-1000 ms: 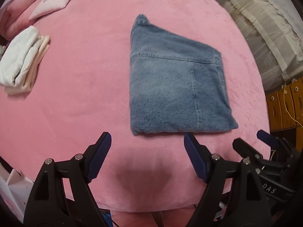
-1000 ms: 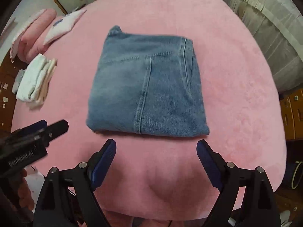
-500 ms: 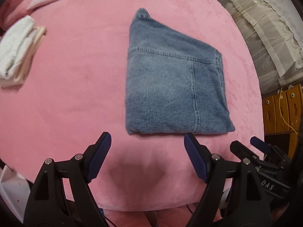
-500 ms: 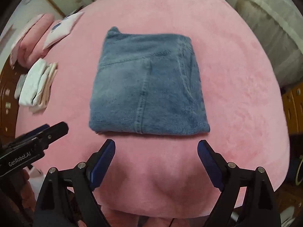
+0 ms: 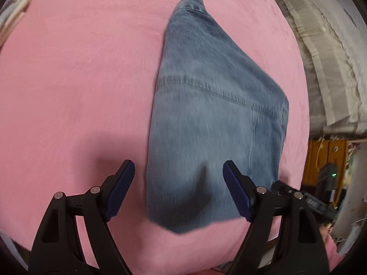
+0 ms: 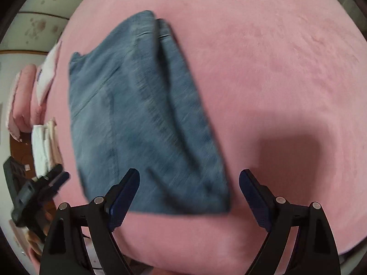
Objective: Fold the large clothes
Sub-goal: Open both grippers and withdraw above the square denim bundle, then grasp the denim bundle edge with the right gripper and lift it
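Note:
Folded blue jeans [image 5: 213, 119] lie on the pink plush bed cover [image 5: 80, 80]. In the left wrist view my left gripper [image 5: 179, 178] is open and hangs over the near left corner of the jeans, one finger over the cover, the other over the denim. The same jeans [image 6: 142, 119] fill the right wrist view, blurred by motion. My right gripper [image 6: 189, 183] is open above their near right corner, its jaws wide on either side of it. Neither gripper holds anything. The left gripper [image 6: 48, 183] also shows at the left edge of the right wrist view.
A stack of folded white and cream clothes [image 6: 44, 146] lies at the cover's left side, with pink pillows [image 6: 25, 100] beyond. A cream ruffled bedspread [image 5: 325, 52] and wooden drawers [image 5: 325, 160] stand to the right of the cover.
Both grippers have dropped toward the jeans and moved forward, from in front of the near folded edge to over its two corners. The jeans look much larger. Both stayed open.

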`<state>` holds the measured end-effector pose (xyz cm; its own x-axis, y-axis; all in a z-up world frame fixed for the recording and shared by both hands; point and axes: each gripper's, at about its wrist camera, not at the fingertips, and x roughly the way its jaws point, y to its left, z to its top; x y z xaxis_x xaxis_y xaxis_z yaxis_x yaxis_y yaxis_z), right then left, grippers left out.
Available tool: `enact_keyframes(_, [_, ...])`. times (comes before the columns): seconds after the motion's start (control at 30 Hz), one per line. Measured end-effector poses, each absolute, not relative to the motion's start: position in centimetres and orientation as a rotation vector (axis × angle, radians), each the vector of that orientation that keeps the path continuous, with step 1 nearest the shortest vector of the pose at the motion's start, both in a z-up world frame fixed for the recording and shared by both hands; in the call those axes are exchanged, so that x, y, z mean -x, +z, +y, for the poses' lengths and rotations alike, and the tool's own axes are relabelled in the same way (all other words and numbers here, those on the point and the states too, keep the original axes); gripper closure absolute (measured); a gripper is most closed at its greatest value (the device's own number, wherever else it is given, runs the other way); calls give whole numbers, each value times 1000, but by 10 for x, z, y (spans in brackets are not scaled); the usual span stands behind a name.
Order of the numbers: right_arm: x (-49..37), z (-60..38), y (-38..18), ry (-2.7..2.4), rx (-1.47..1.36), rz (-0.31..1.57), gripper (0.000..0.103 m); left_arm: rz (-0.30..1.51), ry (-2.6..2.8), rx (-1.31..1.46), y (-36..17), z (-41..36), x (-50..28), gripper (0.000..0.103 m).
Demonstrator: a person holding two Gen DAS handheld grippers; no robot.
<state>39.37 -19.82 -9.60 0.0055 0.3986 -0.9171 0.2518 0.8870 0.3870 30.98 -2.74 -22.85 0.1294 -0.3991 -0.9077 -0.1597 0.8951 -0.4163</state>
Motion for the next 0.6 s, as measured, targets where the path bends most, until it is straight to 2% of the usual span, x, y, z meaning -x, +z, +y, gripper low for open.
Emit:
enact_keyframes(0.2, [-424,-207,-122,272,-495,1566,13,1452,-269,532,-253,-17,-345,26])
enact_keyframes(0.27, [-431,-210,-131,336,-489,1554,10,1457,-294,521,-260,-18,-349,26])
enact_keyframes(0.47, [-442,-226,-140,515,-525,1437,9,1468,-307,529,-288,-27,-353,27])
enact_keyframes(0.6, [-450,-231,-143,558,-553,1411,11,1406,-346,514,-294,-39,-357,27])
